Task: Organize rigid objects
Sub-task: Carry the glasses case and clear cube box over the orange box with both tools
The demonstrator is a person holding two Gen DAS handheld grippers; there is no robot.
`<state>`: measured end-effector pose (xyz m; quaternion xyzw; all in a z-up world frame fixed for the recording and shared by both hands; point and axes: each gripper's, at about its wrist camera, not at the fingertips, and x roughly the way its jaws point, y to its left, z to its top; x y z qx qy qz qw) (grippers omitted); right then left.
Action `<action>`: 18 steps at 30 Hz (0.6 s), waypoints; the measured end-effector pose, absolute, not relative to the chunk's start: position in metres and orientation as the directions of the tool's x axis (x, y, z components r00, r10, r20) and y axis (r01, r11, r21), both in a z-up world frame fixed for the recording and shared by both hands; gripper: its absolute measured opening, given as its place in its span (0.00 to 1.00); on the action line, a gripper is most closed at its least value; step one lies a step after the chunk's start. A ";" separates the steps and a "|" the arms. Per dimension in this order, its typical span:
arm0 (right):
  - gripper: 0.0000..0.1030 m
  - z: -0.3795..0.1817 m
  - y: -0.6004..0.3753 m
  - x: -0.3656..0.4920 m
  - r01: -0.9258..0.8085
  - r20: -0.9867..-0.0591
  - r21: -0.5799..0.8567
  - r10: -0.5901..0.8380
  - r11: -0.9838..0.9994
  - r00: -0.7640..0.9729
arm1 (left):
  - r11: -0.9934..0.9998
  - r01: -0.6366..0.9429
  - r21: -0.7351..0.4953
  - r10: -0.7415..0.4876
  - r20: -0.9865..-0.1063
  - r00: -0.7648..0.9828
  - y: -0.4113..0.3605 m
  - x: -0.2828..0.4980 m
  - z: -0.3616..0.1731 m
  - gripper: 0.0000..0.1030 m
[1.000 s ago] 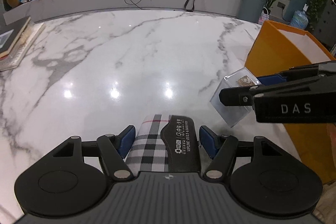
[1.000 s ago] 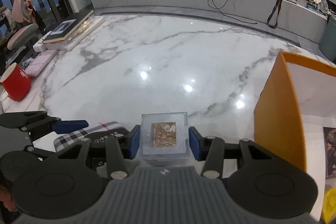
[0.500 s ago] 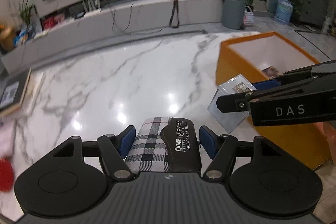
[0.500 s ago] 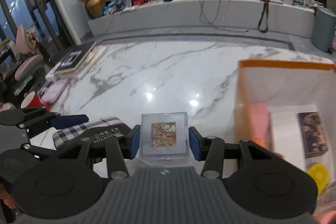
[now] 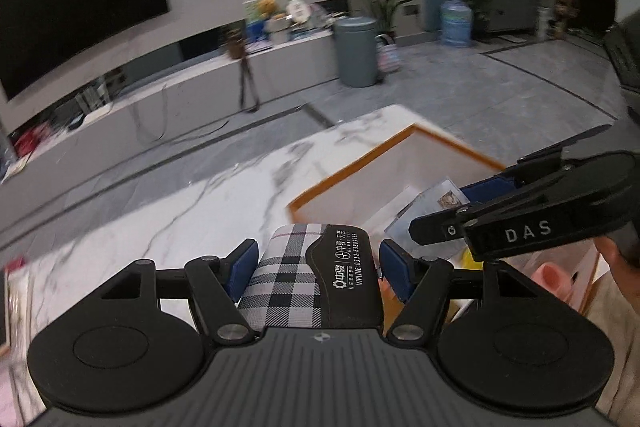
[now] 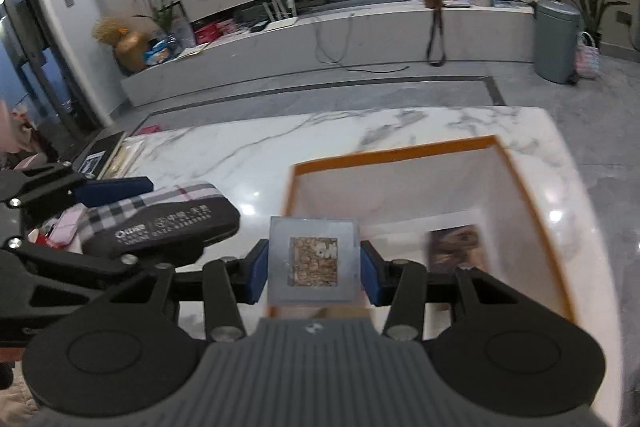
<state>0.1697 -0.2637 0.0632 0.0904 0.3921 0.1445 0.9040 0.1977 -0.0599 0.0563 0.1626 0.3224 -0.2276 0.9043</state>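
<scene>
Lifted off the surface point(image 6: 256, 163) toward the box point(image 6: 520, 179) at frame right: left fingers point(image 5: 240, 263) clamping case point(image 5: 312, 275), right fingers point(image 6: 258, 271) clamping tile point(image 6: 314, 259), drop-off likely next.

A: What is cut off or hidden?

B: The plaid case point(image 5: 304, 275) runs under the left gripper's point(image 5: 316, 263) body, its rear end hidden. The orange box's point(image 6: 532, 203) near wall sits behind the right gripper point(image 6: 314, 269).

A: And inside?

B: A dark picture card point(image 6: 456, 247) is blurred; its print can't be read.
</scene>
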 end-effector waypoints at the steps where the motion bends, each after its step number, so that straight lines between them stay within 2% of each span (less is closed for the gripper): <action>1: 0.45 0.064 -0.271 0.172 -0.176 -0.690 0.266 0.315 0.948 0.651 | 0.834 0.530 0.154 -0.315 -0.656 0.686 -0.068 0.201 0.057 0.75; 5: 0.46 0.056 -0.291 0.189 -0.132 -0.729 0.176 0.219 0.975 0.649 | 0.803 0.571 0.170 -0.338 -0.658 0.672 -0.096 0.215 0.053 0.75; 18: 0.45 0.008 -0.307 0.251 -0.192 -0.835 0.026 0.127 0.981 0.536 | 0.758 0.632 0.165 -0.348 -0.717 0.604 -0.139 0.258 0.006 0.75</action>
